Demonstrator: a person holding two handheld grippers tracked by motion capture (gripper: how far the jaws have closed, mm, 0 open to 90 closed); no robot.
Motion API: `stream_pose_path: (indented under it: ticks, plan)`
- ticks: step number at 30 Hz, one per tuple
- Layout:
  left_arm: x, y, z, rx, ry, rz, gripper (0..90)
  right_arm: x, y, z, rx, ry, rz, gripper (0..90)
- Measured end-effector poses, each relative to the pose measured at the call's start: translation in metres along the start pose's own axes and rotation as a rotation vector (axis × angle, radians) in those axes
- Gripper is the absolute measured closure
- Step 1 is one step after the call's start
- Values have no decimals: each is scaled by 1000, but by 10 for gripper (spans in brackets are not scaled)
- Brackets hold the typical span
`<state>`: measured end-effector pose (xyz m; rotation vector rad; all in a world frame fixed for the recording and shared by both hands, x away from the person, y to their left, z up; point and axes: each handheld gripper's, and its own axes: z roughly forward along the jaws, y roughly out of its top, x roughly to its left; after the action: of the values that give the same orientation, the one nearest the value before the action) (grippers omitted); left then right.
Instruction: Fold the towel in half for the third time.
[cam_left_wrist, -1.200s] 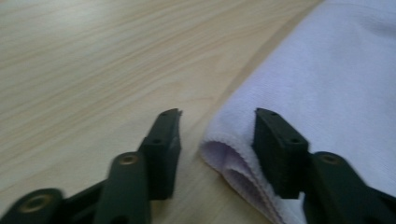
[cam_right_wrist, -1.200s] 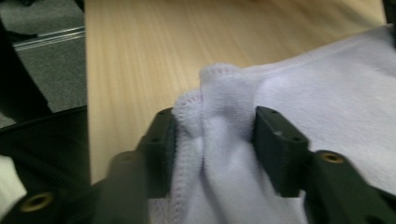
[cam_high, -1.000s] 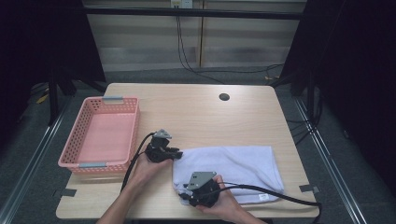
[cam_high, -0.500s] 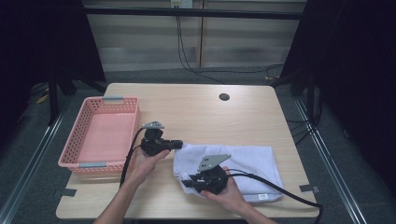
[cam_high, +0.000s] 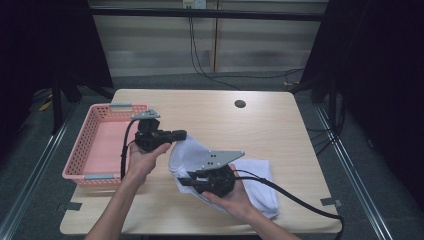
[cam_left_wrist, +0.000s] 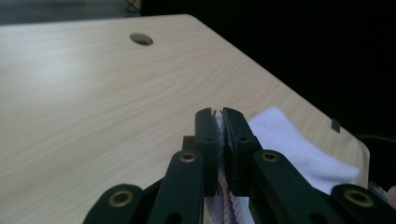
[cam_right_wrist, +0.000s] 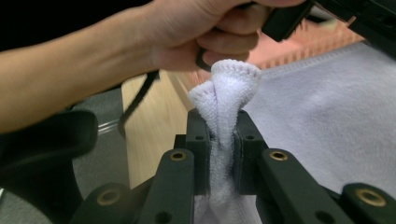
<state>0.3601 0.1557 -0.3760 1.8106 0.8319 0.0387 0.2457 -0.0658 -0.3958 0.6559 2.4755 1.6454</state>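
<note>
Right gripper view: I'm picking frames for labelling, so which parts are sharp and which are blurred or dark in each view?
Right gripper view: the towel bunched in the right gripper is sharp, the hand and pink basket behind soft. Left gripper view: the table is sharp, the background black. High view: evenly lit table, dark surroundings.

We hold our left gripper raised, its jaws pointing level toward the right and pinched tight on a thin edge of cloth. Our right gripper sits lower and nearer us, jaws pointing left, clamped on a bunched fold. Both forearms reach in from below.
</note>
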Motion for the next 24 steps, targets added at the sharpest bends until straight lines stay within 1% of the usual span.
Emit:
stream_pose_path:
  ticks: [1, 2, 3, 4, 5, 6, 7, 8, 10, 11, 12, 13, 14, 15, 16, 17, 18, 19, 20, 22, 24]
  plan:
    - [-1, 5, -5, -12, 7, 8, 858, 2, 7, 0, -15, 2, -8, 803]
    - [-3, 9, -7, -15, 25, 20, 858, 4, 13, 0, -30, 8, -11, 803]
    - [-4, 11, -7, -5, 34, 30, 858, 5, 18, -1, -45, 9, -11, 803]
    - [-4, 12, -6, -3, 30, 25, 858, 6, 20, -1, -55, 3, -13, 803]
    - [-5, 11, -3, 2, 21, 28, 858, 6, 20, -2, -54, 3, -10, 803]
    - [-5, 11, -3, 2, 21, 28, 858, 5, 16, -3, -50, -5, -10, 803]
    - [-8, 6, 8, 19, 18, 29, 858, 4, 11, -4, -50, -12, -5, 803]
    - [-9, 3, 15, 26, 3, 21, 857, 3, 5, -7, -53, -11, 9, 803]
    - [-14, 0, 28, 34, -16, 24, 855, 1, -8, -17, -55, -31, 32, 802]
    - [-19, -2, 39, 42, -35, 33, 855, 1, -12, -22, -53, -44, 27, 802]
    - [-24, -2, 47, 43, -36, 37, 855, 2, -19, -32, -48, -68, 23, 801]
    - [-29, -2, 56, 38, -53, 26, 854, 0, -23, -41, -46, -84, 31, 801]
    - [-33, -3, 66, 55, -65, 39, 854, -1, -29, -50, -45, -93, 45, 801]
    - [-40, -4, 77, 71, -55, 54, 853, -3, -35, -58, -50, -115, 59, 800]
    - [-43, -6, 84, 91, -49, 63, 852, -5, -43, -65, -47, -128, 75, 800]
    - [-49, -8, 97, 111, -65, 64, 850, -5, -49, -70, -42, -139, 83, 799]
    - [-52, -10, 104, 121, -66, 73, 849, -6, -61, -78, -44, -169, 95, 797]
    - [-55, -13, 115, 135, -61, 81, 848, -6, -68, -83, -42, -181, 111, 796]
    - [-57, -15, 122, 145, -66, 75, 846, -6, -79, -89, -36, -204, 130, 794]
    - [-62, -22, 140, 172, -79, 61, 840, -7, -94, -98, -19, -235, 153, 785]
    - [-65, -29, 155, 189, -93, 61, 823, -7, -105, -107, 3, -260, 166, 772]
